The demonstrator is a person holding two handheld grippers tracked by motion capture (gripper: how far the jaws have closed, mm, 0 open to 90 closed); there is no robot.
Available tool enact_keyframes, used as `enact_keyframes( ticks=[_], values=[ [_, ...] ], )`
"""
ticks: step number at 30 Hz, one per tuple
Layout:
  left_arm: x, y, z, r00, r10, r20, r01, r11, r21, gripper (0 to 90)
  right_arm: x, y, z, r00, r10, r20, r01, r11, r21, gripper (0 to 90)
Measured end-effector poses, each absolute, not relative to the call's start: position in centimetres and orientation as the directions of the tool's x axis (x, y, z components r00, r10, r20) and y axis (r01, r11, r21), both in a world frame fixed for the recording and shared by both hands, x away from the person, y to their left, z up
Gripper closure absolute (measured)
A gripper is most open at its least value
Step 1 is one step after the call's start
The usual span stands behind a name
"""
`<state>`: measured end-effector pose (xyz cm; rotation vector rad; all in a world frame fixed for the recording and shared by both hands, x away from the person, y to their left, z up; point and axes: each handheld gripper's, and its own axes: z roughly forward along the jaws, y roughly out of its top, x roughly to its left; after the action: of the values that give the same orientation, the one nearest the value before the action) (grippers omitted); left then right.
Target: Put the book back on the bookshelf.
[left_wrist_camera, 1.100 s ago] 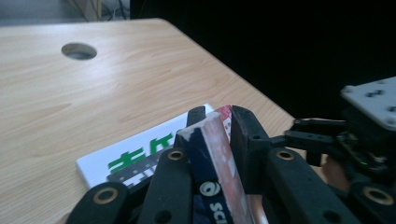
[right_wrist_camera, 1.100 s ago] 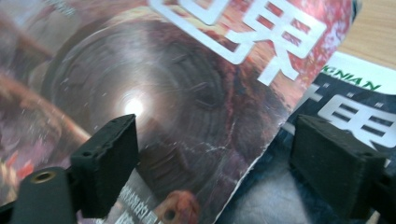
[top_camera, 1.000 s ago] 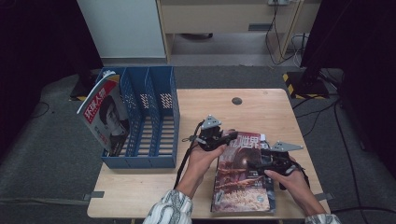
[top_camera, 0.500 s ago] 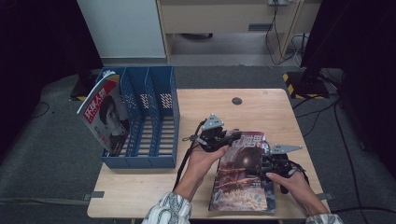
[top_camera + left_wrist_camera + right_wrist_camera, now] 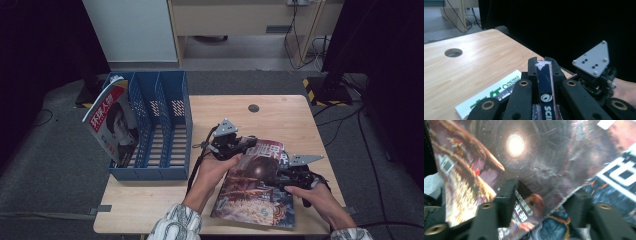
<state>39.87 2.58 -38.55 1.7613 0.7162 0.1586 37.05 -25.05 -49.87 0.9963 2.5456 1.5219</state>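
Right now I judge the step in hand to be lifting the glossy dark-covered magazine with the glowing tunnel picture [image 5: 257, 182] off the pale wooden table [image 5: 295, 112], most likely to file it in the blue plastic slotted magazine rack [image 5: 165, 125] at the left, where a red-and-white magazine with a portrait cover [image 5: 110, 122] already leans at the rack's left side. My left gripper [image 5: 248, 143] is clenched on the magazine's far edge: in the left gripper view the spine [image 5: 544, 82] stands pinched between the black jaws, with a white-and-green printed sheet [image 5: 490, 96] beneath on the table. My right gripper [image 5: 272, 181] sits over the cover's right half; its jaws have just been closing, and in the right gripper view a lifted page edge [image 5: 529, 195] runs between them, though I cannot tell whether the pads press on it yet. The magazine lies near the front of the table, right of centre, its far edge tilted up. Next, I think, the right claw must seat firmly before both hands swing the magazine left and upright toward a free slot.
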Motion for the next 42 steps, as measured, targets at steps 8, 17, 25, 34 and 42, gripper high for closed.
enact_keyframes(
  ticks=[8,17,25,34,42],
  values=[
    [39.8,3.4,-36.6,0.811,0.538,-0.233,0.335,-0.100,0.937,83.8,37.7,-25.0,-46.8,-0.811,0.541,0.220,0.458,0.354,0.816,70.0],
    [39.9,4.6,-34.9,0.814,0.542,-0.208,0.295,-0.077,0.952,83.6,38.7,-25.2,-43.2,-0.822,0.553,0.135,0.401,0.394,0.827,77.8],
    [39.8,6.0,-34.6,0.813,0.549,-0.195,0.278,-0.070,0.958,83.5,39.3,-24.6,-41.1,-0.839,0.541,0.059,0.351,0.455,0.818,80.6],
    [40.0,6.5,-34.3,0.807,0.558,-0.193,0.267,-0.053,0.962,83.0,39.8,-24.3,-39.3,-0.835,0.551,-0.005,0.320,0.492,0.810,81.8],
    [39.0,6.9,-34.4,0.809,0.562,-0.172,0.242,-0.052,0.969,82.2,39.3,-24.1,-38.2,-0.827,0.559,-0.055,0.291,0.510,0.809,83.8]
  ],
)
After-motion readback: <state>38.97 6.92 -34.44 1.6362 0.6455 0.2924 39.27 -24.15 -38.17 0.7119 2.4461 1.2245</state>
